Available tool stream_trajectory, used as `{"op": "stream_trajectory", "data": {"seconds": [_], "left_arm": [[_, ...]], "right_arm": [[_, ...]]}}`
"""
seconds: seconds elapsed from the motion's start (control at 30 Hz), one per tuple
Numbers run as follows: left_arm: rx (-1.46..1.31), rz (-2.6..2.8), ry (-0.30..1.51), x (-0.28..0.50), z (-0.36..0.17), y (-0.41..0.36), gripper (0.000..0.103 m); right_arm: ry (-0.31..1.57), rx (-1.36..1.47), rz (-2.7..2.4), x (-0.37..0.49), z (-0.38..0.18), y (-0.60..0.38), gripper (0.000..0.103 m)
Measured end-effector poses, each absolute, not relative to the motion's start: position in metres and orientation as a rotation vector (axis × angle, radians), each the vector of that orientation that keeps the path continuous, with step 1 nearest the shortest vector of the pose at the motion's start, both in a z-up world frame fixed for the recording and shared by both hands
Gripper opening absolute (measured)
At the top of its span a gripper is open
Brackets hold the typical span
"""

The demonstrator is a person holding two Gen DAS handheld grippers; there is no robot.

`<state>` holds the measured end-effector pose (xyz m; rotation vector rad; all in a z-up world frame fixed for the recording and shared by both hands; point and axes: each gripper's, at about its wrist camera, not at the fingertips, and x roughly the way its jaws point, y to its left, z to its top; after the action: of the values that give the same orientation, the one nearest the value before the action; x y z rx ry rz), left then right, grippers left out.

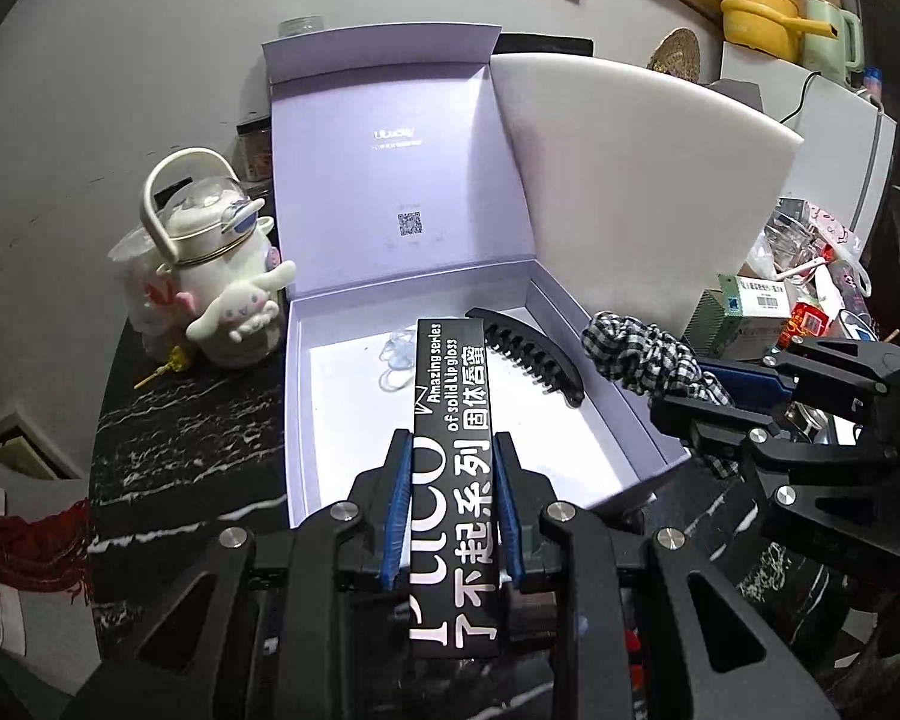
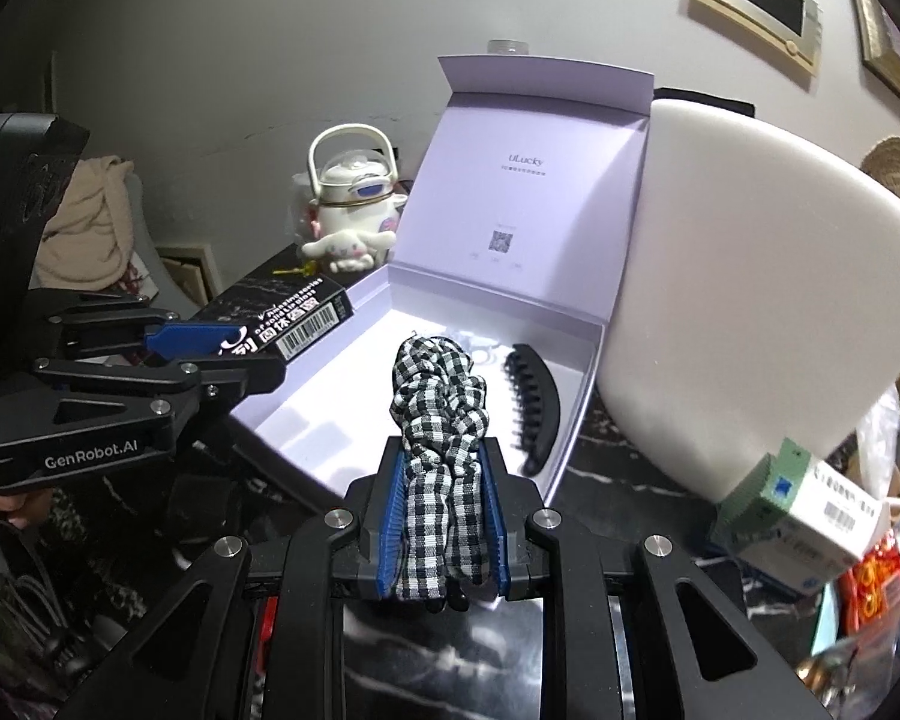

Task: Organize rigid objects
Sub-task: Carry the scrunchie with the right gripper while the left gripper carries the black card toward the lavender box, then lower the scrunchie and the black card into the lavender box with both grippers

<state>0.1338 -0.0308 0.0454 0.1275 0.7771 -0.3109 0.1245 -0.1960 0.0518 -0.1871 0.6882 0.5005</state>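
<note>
Left wrist view, left to right. Cartoon-dog kettle (image 1: pixel 210 276) at 9 o'clock on the dark marble counter (image 1: pixel 168 420), beside the open lilac gift box (image 1: pixel 306 396). Left gripper (image 1: pixel 450 468) is narrowed onto a long black lip-gloss carton (image 1: pixel 453 450), blue pads pressing both long sides; the carton juts toward 12 o'clock, its far end above the box's white floor. Inside the box: black hair claw (image 1: pixel 534 354) at 1 o'clock from the carton tip, and a faint clear item at 11 o'clock, too pale to identify. Right gripper (image 1: pixel 690 408) enters at 3 o'clock.

Right wrist view. Right gripper (image 2: pixel 441 480) is nearly closed, pinching a black-and-white checked scrunchie (image 2: pixel 441 408) that bunches up toward 12 o'clock over the box; the hair claw (image 2: pixel 534 405) lies at 1 o'clock just beyond it.

Risks (judgement):
- Carton is gripped near its rear, so the overhanging length could pivot or slip on release.
- Both grippers converge on one box; they could collide at the near rim.
- Carton set down askew may land on the claw.
- Scrunchie is soft; it could snag on a pad when let go.
</note>
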Motion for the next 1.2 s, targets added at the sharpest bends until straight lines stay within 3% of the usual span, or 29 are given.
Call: {"op": "stream_trajectory", "data": {"seconds": [1.2], "left_arm": [[0.19,-0.337,0.749,0.245,0.06,-0.029,0.025]], "right_arm": [[0.658,-0.197,0.519,0.243,0.07,-0.164,0.023]]}}
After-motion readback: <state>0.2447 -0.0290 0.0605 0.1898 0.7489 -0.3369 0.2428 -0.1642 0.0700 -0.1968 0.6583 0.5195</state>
